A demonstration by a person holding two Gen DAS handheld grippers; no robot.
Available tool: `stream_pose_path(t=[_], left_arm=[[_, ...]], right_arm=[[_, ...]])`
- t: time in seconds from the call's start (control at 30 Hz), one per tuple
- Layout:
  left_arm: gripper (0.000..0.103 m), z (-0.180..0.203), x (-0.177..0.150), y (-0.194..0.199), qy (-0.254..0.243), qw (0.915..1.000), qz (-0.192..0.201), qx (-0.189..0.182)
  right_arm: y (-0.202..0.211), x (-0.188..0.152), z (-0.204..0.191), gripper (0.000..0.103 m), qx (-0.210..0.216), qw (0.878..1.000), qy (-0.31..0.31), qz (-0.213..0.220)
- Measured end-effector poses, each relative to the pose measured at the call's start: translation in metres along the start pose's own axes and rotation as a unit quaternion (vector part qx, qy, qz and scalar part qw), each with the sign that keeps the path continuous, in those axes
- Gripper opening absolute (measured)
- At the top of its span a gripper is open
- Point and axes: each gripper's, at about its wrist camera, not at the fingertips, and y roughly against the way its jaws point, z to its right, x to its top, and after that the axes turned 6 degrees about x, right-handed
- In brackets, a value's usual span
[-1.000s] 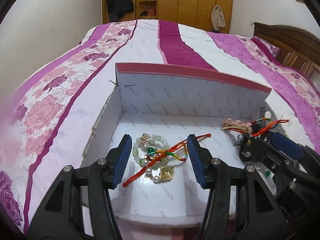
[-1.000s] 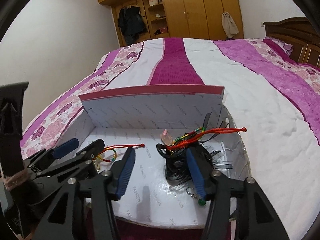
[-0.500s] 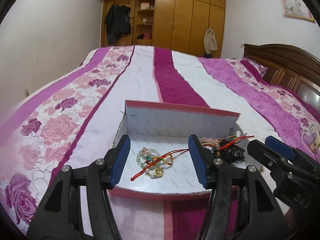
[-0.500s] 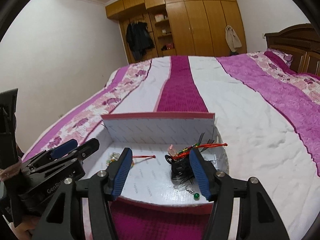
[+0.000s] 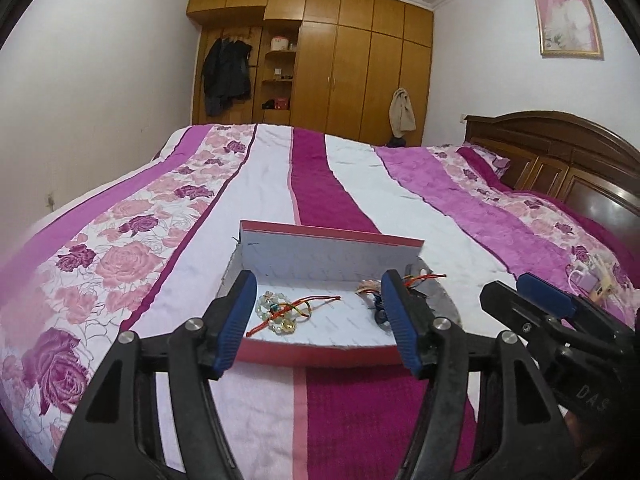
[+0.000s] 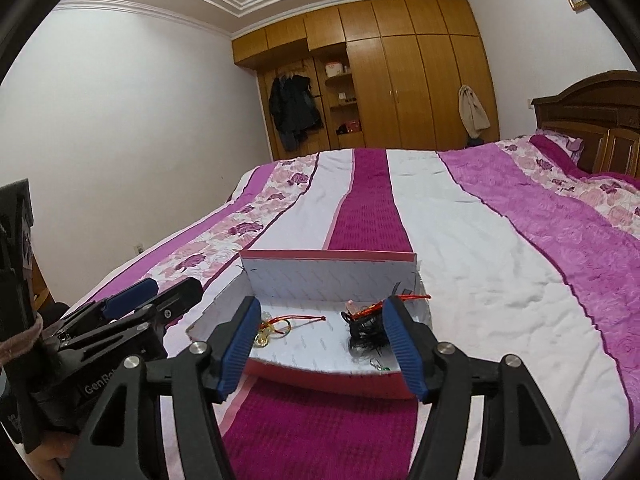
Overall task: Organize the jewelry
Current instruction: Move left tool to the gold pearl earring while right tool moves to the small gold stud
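A shallow white box with a pink rim [image 5: 332, 243] [image 6: 328, 258] lies on the bed. Inside at the left lies a pale bead bracelet [image 5: 276, 314] tangled with a red cord [image 5: 316, 301] [image 6: 304, 319]. At the right lies a pile of black and red cords [image 6: 366, 326] [image 5: 380, 304]. My left gripper [image 5: 320, 320] is open and empty, drawn back in front of the box. My right gripper [image 6: 320, 336] is open and empty, also in front of the box. Each gripper shows at the edge of the other's view.
The bed has a striped pink, white and magenta cover [image 5: 312, 168]. A wooden headboard [image 5: 560, 160] stands at the right. A wooden wardrobe [image 6: 400, 80] with hanging coats stands at the far wall. Small pale items [image 5: 592, 280] lie on the bed at the right.
Both grippers have pulled back and up from the box, which now looks smaller and farther. The jewelry stays in the box. Both grippers stay open.
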Motion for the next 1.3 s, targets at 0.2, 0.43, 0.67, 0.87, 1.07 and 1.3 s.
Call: stream_pose_path(t=[0.2,0.43,0.67,0.87,1.07,1.3], left_arm=[[0.058,0.002,-0.006,0.022,0.000,0.9999,0.007,-0.015],[0.058,0.014,-0.023,0.033,-0.023,0.9977,-0.034,-0.054],[0.058,0.027,-0.037,0.039,-0.041,0.9904,-0.091,-0.095],[0.058,0.041,-0.055,0.032,-0.052,0.9789,-0.150,-0.128],[0.058,0.058,-0.075,0.020,-0.070,0.9613,-0.218,-0.152],[0.058,0.077,-0.098,0.011,-0.105,0.9406,-0.270,-0.177]], right_arm=[[0.031,-0.006,0.000,0.067,-0.003,1.000,0.006,0.012],[0.061,-0.020,0.003,0.068,-0.010,1.000,0.013,0.007],[0.084,-0.039,0.011,0.068,-0.025,0.999,0.014,-0.014],[0.100,-0.057,0.029,0.068,-0.044,0.998,-0.005,-0.036],[0.105,-0.079,0.052,0.068,-0.067,0.995,-0.023,-0.075],[0.097,-0.106,0.071,0.068,-0.081,0.988,-0.041,-0.126]])
